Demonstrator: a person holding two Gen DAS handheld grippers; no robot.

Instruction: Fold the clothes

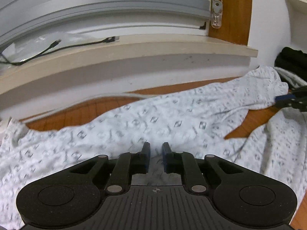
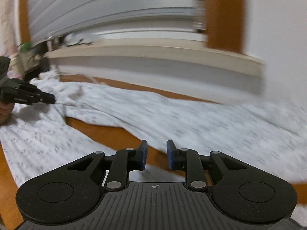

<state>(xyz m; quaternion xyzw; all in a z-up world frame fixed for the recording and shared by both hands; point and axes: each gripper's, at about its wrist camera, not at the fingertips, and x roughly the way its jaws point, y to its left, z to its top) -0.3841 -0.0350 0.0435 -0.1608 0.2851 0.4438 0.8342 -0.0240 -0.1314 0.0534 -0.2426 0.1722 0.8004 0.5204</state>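
Note:
A white garment point(image 1: 172, 118) with a grey printed pattern lies spread and creased across an orange-brown table point(image 1: 80, 109). My left gripper point(image 1: 156, 145) rests low on it, its jaws narrowed onto a bunch of the cloth. In the right wrist view that left gripper point(image 2: 53, 100) comes in from the left, and creases run out from its tip. My right gripper point(image 2: 157, 143) hovers over the garment point(image 2: 191, 118) where its edge meets bare table point(image 2: 107, 134). Its blue pads stand a little apart with nothing pinched. The right gripper point(image 1: 277, 100) also shows beside a sleeve end.
A beige window sill point(image 1: 134, 51) with a black cable point(image 1: 57, 46) runs along the wall behind the table. A blind cord pull point(image 1: 216, 17) hangs at its right end. Dark clothing point(image 1: 291, 61) is piled at the far right. A hand point(image 2: 3, 113) holds the left gripper.

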